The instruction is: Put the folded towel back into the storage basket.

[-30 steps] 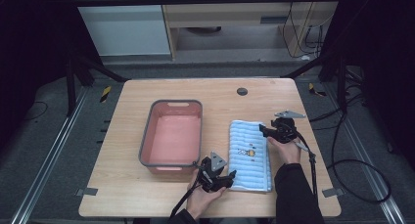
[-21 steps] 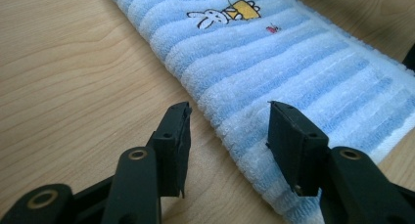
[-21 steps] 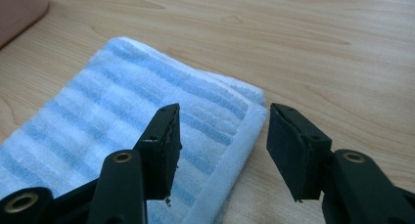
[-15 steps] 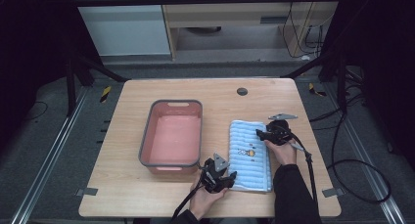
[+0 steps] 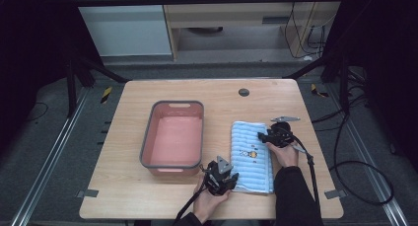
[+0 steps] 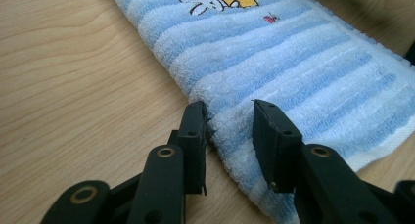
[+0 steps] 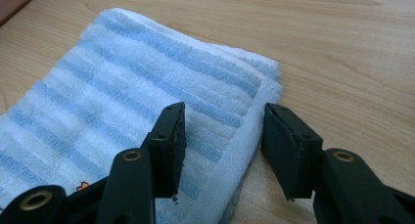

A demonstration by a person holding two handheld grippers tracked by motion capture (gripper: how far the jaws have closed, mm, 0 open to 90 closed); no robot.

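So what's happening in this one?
A person works a folded blue-striped terry towel lying on the wooden table beside a pink plastic tub. The left gripper straddles the towel's near edge, the right gripper its far edge. Both sets of jaws have just been closing around the cloth; neither visibly pinches it yet.

Your left tool [image 5: 220, 175] sits low at the near edge, forearm coming in from below, and its jaws have just been closing, now standing narrowly apart with cloth between them. Your right tool [image 5: 272, 135] reaches farther forward, its jaws also just closing yet wider, straddling a folded edge without pressing.
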